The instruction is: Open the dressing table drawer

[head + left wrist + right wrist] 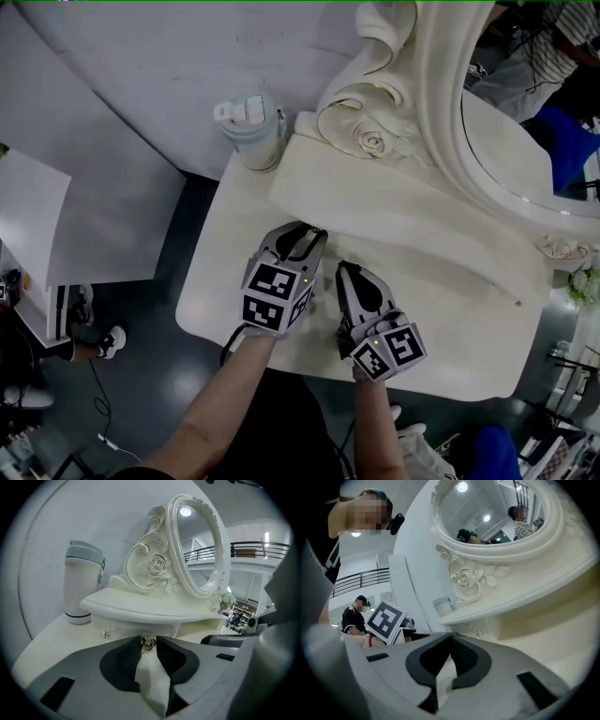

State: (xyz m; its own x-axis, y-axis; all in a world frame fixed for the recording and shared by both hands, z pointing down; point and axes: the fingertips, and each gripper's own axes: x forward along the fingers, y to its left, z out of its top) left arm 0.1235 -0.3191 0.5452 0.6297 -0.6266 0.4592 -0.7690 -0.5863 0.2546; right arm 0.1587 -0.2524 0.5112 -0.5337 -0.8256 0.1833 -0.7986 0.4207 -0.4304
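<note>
Left gripper (148, 639) points at the front of the small drawer (133, 626) under the raised shelf (150, 607) of the dressing table (234, 281). Its jaws stand a little apart, with the drawer's brass knob (148, 643) framed right at the tips. No firm pinch is evident, so I read it as lined up to take the knob. The drawer front looks flush, judged unopened. A second knob (104, 633) sits further left, untouched. Right gripper (450, 635) has its jaw tips meeting on nothing. It hangs just beside the left one over the tabletop, probably parked clear of the pull path. Tumbler (251, 129) stands at the table's back corner beside the shelf end, well out of the way. The oval mirror (525, 141) in its carved rose frame (370, 141) rises behind the shelf. Surface: glossy cream-white top, bare around the grippers. Room: dark reflective floor, white panels behind the table, a railing and other people in the background.
</note>
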